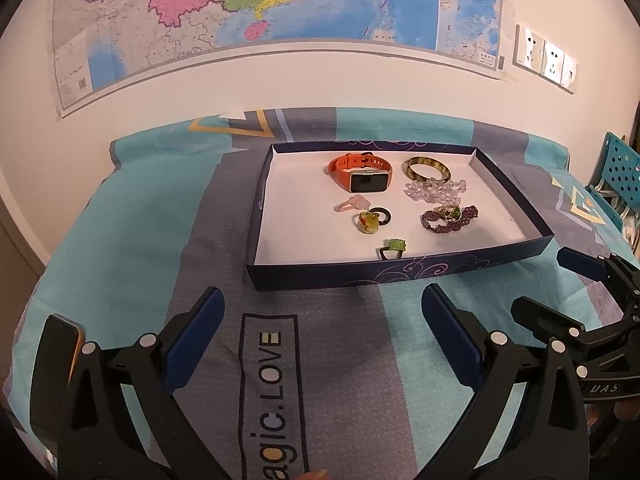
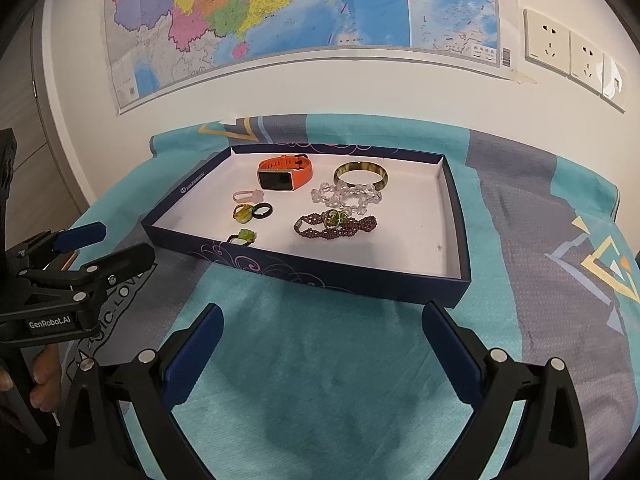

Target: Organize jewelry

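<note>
all the jewelry in view sits inside the shallow navy box lid, which rests on the teal and grey bedspread near the wall; nothing lies loose on the cloth, so the gathering looks done or close to it, judging only from how things lie. what may remain is tidying: pieces overlap rather than sit apart. the left gripper and right gripper both hover short of the box, jaws spread wide, holding nothing. contents: an orange watch with a rubbery strap and glossy dark face at the back; a rigid mottled bangle of polished horn-like finish just beside it; a clear bead bracelet, chunky and faceted, touching the bangle's near edge; a dark red beaded bracelet, fine-grained, with a green-stoned metal ring lying on it. to the left, small rings cluster: a pale pink ring, a smooth black ring touching a yellow-green ring, and a green ring alone near the front wall. the box floor is matte white card; its outer wall carries printed swirls.
</note>
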Tool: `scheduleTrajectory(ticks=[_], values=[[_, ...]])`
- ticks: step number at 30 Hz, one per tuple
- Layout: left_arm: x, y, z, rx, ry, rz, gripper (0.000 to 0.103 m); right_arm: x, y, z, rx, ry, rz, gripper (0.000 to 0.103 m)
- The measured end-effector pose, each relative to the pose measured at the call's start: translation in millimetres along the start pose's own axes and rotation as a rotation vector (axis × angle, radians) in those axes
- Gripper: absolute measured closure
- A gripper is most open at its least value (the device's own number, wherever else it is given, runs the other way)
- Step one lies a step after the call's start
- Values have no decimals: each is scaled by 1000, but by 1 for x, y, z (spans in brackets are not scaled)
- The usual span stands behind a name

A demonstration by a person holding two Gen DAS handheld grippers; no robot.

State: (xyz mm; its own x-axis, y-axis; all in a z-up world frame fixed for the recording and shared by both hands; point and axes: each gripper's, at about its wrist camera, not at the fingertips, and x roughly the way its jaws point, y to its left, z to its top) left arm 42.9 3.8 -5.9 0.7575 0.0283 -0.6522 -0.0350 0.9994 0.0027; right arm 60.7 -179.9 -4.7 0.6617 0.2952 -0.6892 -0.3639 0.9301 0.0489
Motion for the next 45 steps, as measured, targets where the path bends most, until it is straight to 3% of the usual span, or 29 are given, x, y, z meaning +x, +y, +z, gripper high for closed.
scheduleTrajectory(ticks=[45], values=[[1, -6, -6, 4, 11, -7, 6, 3, -1, -4, 14, 17, 1, 7]])
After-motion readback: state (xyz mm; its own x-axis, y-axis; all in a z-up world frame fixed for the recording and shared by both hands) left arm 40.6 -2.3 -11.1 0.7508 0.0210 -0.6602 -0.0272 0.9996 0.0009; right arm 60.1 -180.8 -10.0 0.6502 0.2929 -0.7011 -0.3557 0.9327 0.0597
